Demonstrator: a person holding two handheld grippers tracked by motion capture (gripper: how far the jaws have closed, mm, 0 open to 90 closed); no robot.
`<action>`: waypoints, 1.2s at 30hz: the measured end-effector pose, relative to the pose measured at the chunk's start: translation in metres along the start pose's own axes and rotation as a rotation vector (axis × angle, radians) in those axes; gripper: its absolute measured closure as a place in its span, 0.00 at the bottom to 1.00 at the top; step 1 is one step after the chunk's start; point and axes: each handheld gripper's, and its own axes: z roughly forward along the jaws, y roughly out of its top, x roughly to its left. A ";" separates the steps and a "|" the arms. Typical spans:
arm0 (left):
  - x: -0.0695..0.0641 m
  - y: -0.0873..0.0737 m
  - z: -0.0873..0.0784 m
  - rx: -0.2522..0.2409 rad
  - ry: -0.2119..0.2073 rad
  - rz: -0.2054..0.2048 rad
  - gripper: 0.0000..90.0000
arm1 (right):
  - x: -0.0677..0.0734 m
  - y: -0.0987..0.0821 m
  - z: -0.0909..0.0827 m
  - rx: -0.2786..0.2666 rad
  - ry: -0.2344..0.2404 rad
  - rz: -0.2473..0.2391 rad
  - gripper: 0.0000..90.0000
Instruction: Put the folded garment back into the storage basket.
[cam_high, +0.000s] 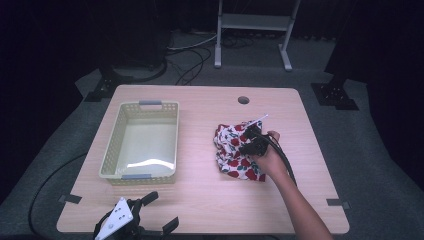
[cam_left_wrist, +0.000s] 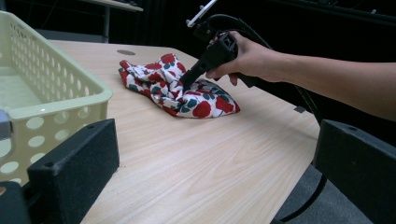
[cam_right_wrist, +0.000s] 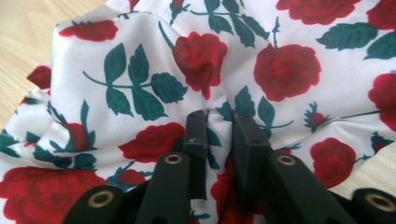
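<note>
My right gripper (cam_right_wrist: 219, 135) pinches a fold of the rose-print cloth (cam_high: 235, 150), crumpled right of centre on the table (cam_high: 200, 195). My left gripper (cam_high: 137, 220), bottom left, sits released beside the basket (cam_high: 115, 145).

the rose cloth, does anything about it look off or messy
Only that the rose cloth lies crumpled in a heap on the table, beside the empty basket, not in it. The right gripper pinches a fold between its jaws. Nothing looks torn or spilled.
</note>
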 end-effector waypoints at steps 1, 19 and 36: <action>0.000 0.000 0.000 -0.001 0.001 -0.001 0.00 | -0.001 0.000 0.000 -0.003 0.004 0.003 0.87; 0.003 0.000 -0.002 -0.003 0.002 -0.010 0.00 | -0.020 -0.021 -0.006 -0.138 0.178 0.265 0.91; 0.007 0.001 -0.004 -0.010 0.008 -0.023 0.00 | -0.026 -0.030 -0.042 -0.293 0.374 0.381 0.91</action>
